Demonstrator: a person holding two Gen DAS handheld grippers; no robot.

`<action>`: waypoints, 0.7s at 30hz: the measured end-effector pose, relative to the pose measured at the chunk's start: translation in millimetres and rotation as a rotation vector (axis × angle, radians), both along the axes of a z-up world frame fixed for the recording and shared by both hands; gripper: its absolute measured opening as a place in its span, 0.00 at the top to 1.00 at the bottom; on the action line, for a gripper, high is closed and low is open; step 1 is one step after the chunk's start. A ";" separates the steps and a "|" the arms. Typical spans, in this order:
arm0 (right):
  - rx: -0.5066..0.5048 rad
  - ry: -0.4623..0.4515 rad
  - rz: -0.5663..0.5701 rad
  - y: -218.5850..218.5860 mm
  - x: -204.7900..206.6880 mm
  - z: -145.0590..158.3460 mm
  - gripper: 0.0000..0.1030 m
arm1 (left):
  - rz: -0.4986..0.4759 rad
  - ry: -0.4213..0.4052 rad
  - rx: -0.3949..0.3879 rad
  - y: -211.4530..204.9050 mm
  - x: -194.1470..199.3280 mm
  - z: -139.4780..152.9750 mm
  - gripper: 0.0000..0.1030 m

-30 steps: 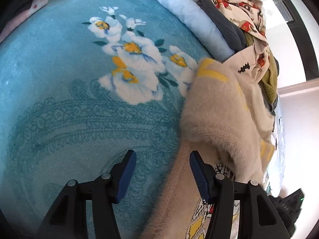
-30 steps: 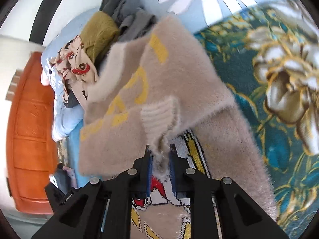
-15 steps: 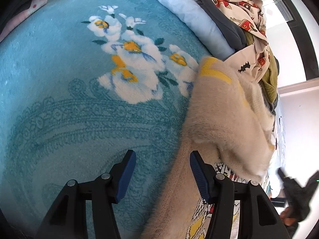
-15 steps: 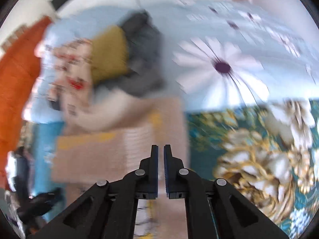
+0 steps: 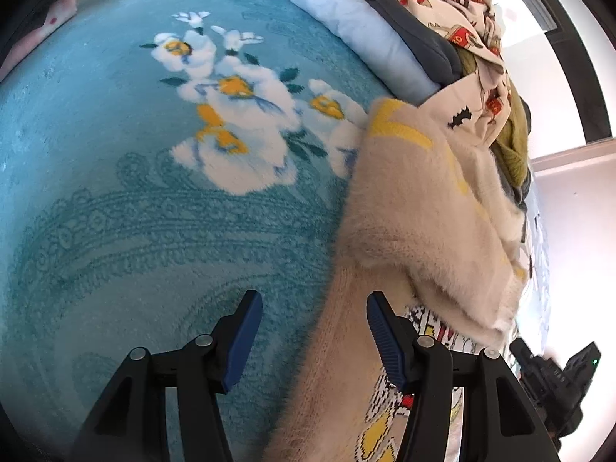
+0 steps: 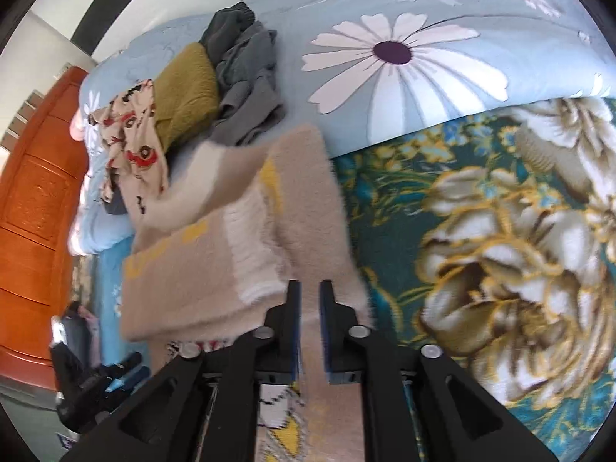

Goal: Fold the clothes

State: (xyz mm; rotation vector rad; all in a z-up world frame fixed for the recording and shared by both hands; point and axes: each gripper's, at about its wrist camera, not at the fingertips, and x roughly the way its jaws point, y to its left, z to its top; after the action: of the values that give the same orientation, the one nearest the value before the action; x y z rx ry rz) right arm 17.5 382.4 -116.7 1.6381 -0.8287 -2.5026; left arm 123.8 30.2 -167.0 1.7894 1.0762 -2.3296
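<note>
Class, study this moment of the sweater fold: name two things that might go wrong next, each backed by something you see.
1. The sleeve folded across the beige sweater lies loose with neither tool gripping it; the right tool is slightly parted and empty, so the fold may slip open.
2. The sweater's top edge touches the pile of unfolded clothes, so the next fold may drag one along.
3. The open left tool straddles the sweater's edge and might pinch the blue blanket too.
</note>
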 end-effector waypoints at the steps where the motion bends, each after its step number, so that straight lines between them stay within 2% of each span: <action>1: -0.032 0.001 -0.006 -1.6 -2.3 -2.6 0.63 | 0.006 -0.001 0.003 0.4 2.0 0.1 0.41; 2: -0.069 0.002 -0.013 -3.4 -4.8 -5.8 0.58 | 0.012 -0.002 0.006 0.7 4.3 0.1 0.41; 9: -0.207 -0.019 -0.124 -5.4 -12.7 -24.9 0.58 | 0.030 -0.009 0.013 8.7 17.4 1.0 0.41; 12: -0.352 -0.011 -0.211 -2.1 -13.2 -33.1 0.58 | 0.024 -0.011 0.010 15.2 22.0 1.9 0.41; 16: -0.321 -0.017 -0.222 -12.9 -23.4 -32.3 0.58 | 0.028 -0.012 0.016 22.2 28.6 2.8 0.41; 18: -0.288 -0.030 -0.229 -18.3 -28.0 -32.2 0.63 | 0.032 -0.012 0.021 26.0 32.0 3.7 0.41; 20: -0.231 -0.055 -0.232 -24.7 -33.2 -31.2 0.88 | 0.035 -0.012 0.024 29.9 35.0 4.7 0.41; 21: -0.211 -0.059 -0.223 -26.3 -34.2 -29.2 0.88 | 0.035 -0.012 0.026 31.8 36.2 5.3 0.41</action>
State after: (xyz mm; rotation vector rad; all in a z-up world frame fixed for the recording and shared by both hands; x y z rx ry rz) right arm -16.6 356.0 -145.9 1.6366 -1.2998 -2.4078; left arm 160.1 61.9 -161.7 1.7754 1.1315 -2.2926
